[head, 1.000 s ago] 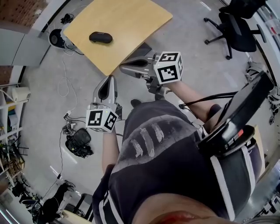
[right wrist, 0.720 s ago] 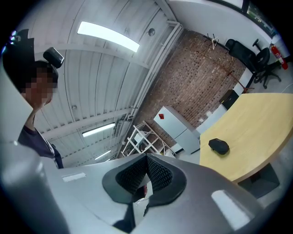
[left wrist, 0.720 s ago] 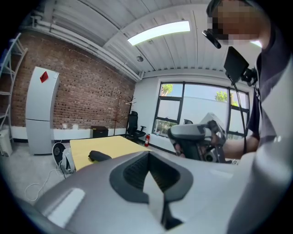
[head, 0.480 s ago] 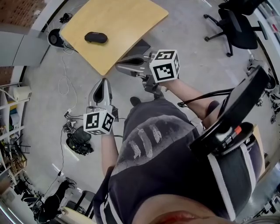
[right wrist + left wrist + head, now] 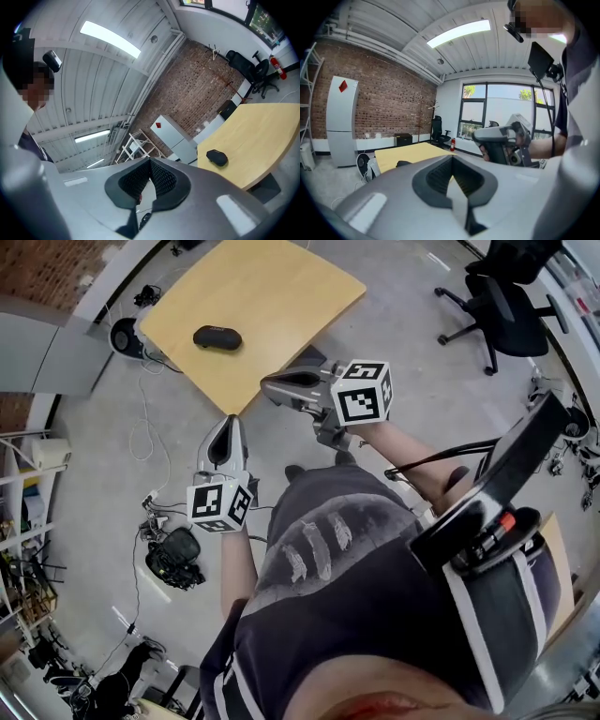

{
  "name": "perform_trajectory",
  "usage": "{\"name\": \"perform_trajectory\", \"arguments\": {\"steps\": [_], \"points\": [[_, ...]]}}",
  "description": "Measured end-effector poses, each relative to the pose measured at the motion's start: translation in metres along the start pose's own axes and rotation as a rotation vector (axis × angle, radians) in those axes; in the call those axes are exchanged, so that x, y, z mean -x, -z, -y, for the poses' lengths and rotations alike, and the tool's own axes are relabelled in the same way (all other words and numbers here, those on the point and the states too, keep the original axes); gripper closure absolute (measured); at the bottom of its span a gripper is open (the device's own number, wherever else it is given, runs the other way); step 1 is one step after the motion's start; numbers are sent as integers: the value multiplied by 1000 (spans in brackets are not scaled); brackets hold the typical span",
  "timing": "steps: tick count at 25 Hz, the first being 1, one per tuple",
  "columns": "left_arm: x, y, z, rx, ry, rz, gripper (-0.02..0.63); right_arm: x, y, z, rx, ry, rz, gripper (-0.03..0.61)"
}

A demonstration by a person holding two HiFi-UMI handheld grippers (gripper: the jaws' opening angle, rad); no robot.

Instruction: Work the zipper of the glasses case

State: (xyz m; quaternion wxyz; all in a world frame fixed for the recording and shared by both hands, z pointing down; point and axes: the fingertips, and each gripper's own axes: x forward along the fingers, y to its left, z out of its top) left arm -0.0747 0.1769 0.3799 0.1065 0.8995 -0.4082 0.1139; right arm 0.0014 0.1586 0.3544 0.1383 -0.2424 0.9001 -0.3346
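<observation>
While the person's torso is filling the lower head view and hiding the floor beneath, the left claw (image 5: 229, 420) and the right claw (image 5: 267, 383) are hovering short of the wooden surface (image 5: 281, 292). Both are keeping their jaws pressed together on nothing. The glasses case (image 5: 217, 337) is lying alone on the wood, well apart from both claws, its zipper too small to make out. An office chair (image 5: 506, 306) is being partly cut off by the top edge.

In the left gripper view, the claw's grey body is covering most of the case, leaving a dark hump showing. A brick wall (image 5: 389, 105), a white cabinet (image 5: 342, 119) and windows (image 5: 501, 112) are standing behind.

In the right gripper view, the case is sitting whole on the surface, with a white rack (image 5: 133, 146) beyond.
</observation>
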Motion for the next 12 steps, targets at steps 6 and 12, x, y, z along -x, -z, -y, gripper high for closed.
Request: {"name": "perform_trajectory", "arguments": {"steps": [6, 12], "points": [[8, 1, -23, 8, 14, 11, 630, -18, -3, 0, 2, 26, 34, 577], [16, 4, -44, 12, 22, 8, 630, -41, 3, -2, 25, 69, 21, 577]]}}
